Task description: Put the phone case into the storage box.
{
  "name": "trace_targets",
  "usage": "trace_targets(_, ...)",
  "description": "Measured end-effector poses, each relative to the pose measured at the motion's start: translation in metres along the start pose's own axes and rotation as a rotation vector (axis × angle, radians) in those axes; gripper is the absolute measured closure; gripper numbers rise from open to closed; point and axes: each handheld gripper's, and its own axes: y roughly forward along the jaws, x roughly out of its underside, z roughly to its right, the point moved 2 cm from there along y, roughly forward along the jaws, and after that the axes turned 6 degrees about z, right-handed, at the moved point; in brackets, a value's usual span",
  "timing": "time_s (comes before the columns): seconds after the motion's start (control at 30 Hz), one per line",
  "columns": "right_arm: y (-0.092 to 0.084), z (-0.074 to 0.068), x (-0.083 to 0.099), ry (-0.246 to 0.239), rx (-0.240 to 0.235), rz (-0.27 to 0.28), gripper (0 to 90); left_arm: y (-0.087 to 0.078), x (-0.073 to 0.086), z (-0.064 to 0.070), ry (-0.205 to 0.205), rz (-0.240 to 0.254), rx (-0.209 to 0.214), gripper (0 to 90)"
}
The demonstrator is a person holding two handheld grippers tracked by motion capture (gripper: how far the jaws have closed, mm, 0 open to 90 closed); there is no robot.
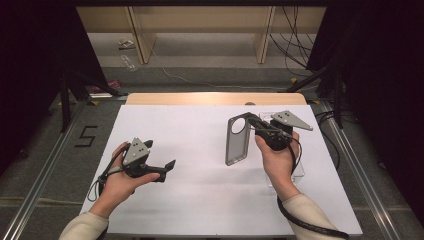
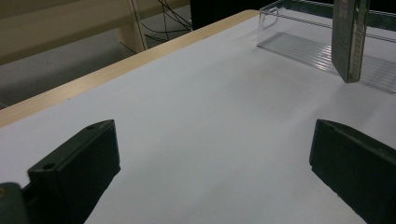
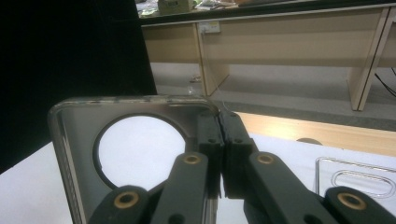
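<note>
Item: person's forearms in pale sleeves, entering from the near edge of the table, one claw in each hand.

Left claw: low over the white table, left of centre, pointing toward the middle. Jaws spread wide, nothing between them; the left gripper view looks across bare table between the two black jaws.

Right claw: raised over the right half of the table, jaws pressed together on the edge of a grey translucent phone case. In the right gripper view the pads meet on the case's top corner, just beside its large round camera opening.

Phone case: held off the table, hanging upright with its long side down, to the left of a clear plastic tray that sits on the table under the right hand.

Risks, as judged:
- The grip is a thin pinch at one corner beside the cut-out. The case is flexible there, so it may bend, pivot between the pads, or slip out.
- The long free end hangs unsupported; a quick turn of the wrist could swing it against the tray rim or the table.
- If the left claw comes in to take the free end, an off-centre bite could twist the case out of the right claw's pinch.
- The clear tray is hard to see and easily knocked.
</note>
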Motion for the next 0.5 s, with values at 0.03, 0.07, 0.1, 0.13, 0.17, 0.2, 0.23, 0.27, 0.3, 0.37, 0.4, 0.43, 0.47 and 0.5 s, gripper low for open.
trace_targets(0.03, -0.0001, 0.0003, -0.0003, 0.001, 0.000, 0.001, 88.9, 0.0000, -0.0001, 0.0002, 0.001, 0.001, 0.001, 1.2)
trace_targets(0.07, -0.0002, 0.0006, -0.0006, 0.001, 0.001, 0.003, 88.9, -0.0001, -0.0002, 0.0004, 0.000, 0.001, 0.003, 1.3)
trace_targets(0.1, -0.0003, 0.0009, -0.0009, 0.003, 0.001, 0.003, 88.9, -0.0003, -0.0002, 0.0004, 0.000, 0.002, 0.002, 1.3)
trace_targets(0.13, -0.0003, 0.0009, -0.0009, 0.003, 0.001, 0.003, 88.9, -0.0003, -0.0002, 0.0004, 0.000, 0.002, 0.002, 1.3)
trace_targets(0.17, -0.0007, 0.0019, -0.0015, 0.003, 0.003, 0.003, 88.9, -0.0006, -0.0001, 0.0003, 0.000, 0.001, 0.003, 1.4)
trace_targets(0.2, -0.0008, 0.0022, -0.0018, 0.004, 0.004, 0.003, 88.9, -0.0008, 0.0001, 0.0004, -0.001, 0.001, 0.002, 1.4)
trace_targets(0.23, -0.0008, 0.0022, -0.0018, 0.004, 0.004, 0.003, 88.9, -0.0008, 0.0001, 0.0004, -0.001, 0.001, 0.002, 1.4)
trace_targets(0.27, -0.0013, 0.0032, -0.0030, 0.005, 0.006, 0.006, 88.9, -0.0011, 0.0004, 0.0003, 0.002, 0.001, 0.003, 1.4)
trace_targets(0.3, -0.0015, 0.0035, -0.0033, 0.006, 0.007, 0.007, 88.9, -0.0012, 0.0005, 0.0003, 0.002, 0.001, 0.003, 1.4)
trace_targets(0.37, -0.0018, 0.0041, -0.0039, 0.007, 0.009, 0.010, 88.9, -0.0014, 0.0006, 0.0003, 0.002, 0.001, 0.003, 1.5)
trace_targets(0.4, -0.0024, 0.0054, -0.0050, 0.009, 0.011, 0.013, 88.9, -0.0017, 0.0010, 0.0003, 0.000, 0.000, 0.003, 1.6)
trace_targets(0.43, -0.0026, 0.0059, -0.0054, 0.009, 0.012, 0.014, 88.9, -0.0020, 0.0012, 0.0003, 0.002, -0.001, 0.004, 1.6)
trace_targets(0.47, -0.0026, 0.0059, -0.0054, 0.009, 0.012, 0.014, 88.9, -0.0020, 0.0012, 0.0003, 0.002, -0.001, 0.004, 1.6)
trace_targets(0.5, -0.0032, 0.0071, -0.0064, 0.011, 0.016, 0.016, 88.9, -0.0020, 0.0019, 0.0008, 0.001, -0.002, 0.006, 1.6)
